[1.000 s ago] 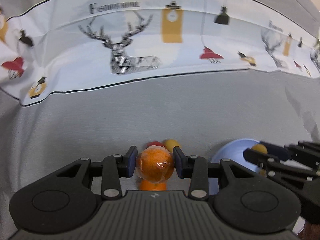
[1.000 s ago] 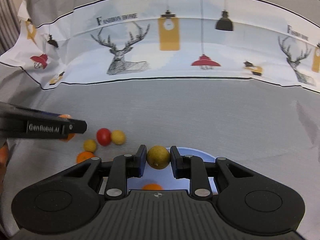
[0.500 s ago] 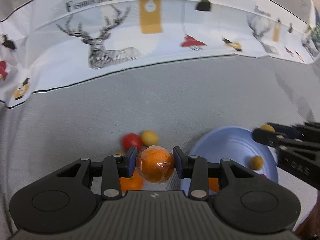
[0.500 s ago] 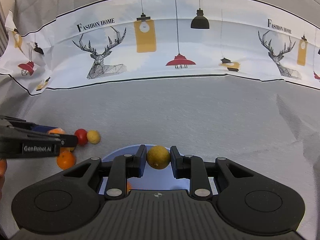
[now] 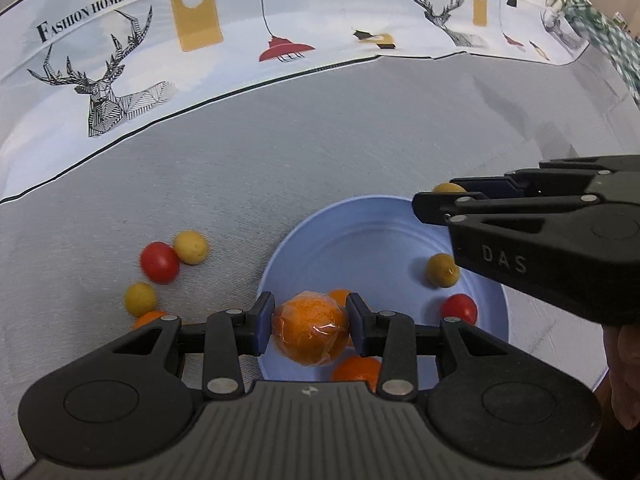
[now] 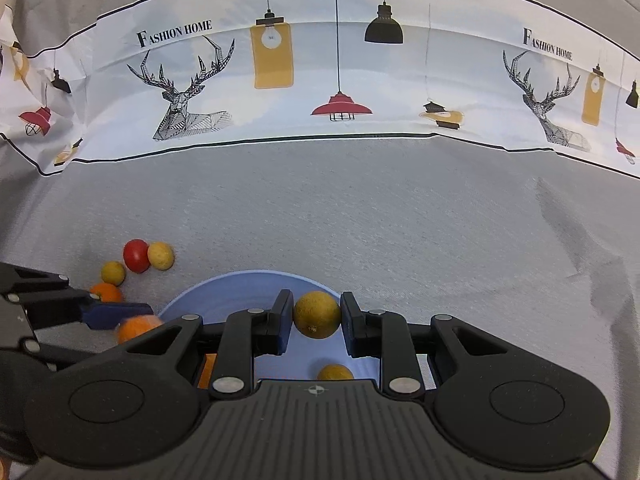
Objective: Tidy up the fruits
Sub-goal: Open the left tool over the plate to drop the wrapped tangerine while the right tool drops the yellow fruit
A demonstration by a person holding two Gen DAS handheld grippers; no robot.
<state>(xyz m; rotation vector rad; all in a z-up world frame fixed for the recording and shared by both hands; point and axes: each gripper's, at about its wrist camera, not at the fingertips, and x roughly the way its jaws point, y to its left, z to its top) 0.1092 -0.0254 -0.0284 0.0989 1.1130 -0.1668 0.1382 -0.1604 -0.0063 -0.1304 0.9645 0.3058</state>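
Sitting between the two blue pads of the left gripper (image 5: 310,330) is an orange (image 5: 310,332) wrapped in clear plastic. The jaws are pressed tight on both sides of it. The orange hangs over the near edge of the blue plate (image 5: 360,236).

The right gripper (image 6: 316,314) squeezes a small yellow fruit (image 6: 317,314) between its jaws. It holds that fruit over the far side of the plate (image 6: 208,294). In the left camera this gripper (image 5: 438,200) comes in from the right, and only a bit of the yellow fruit (image 5: 448,188) peeks out behind its tip.

Inside the plate lie a yellow ball (image 5: 442,270), a red tomato (image 5: 460,308) and two more oranges. One orange (image 5: 356,372) is at the near rim. The other (image 5: 340,294) is mostly hidden behind the held one, so it might be something else round and orange.

On the gray cloth (image 5: 280,168) to the left of the plate sit four more fruits. A red one (image 5: 159,262) touches a yellow one (image 5: 191,247). Another yellow one (image 5: 140,299) is just below them, and an orange one (image 5: 150,318) pokes out beside the left gripper.

At the back of the cloth runs a white strip (image 6: 320,80) with deer, lamps and the words FASHION HOME
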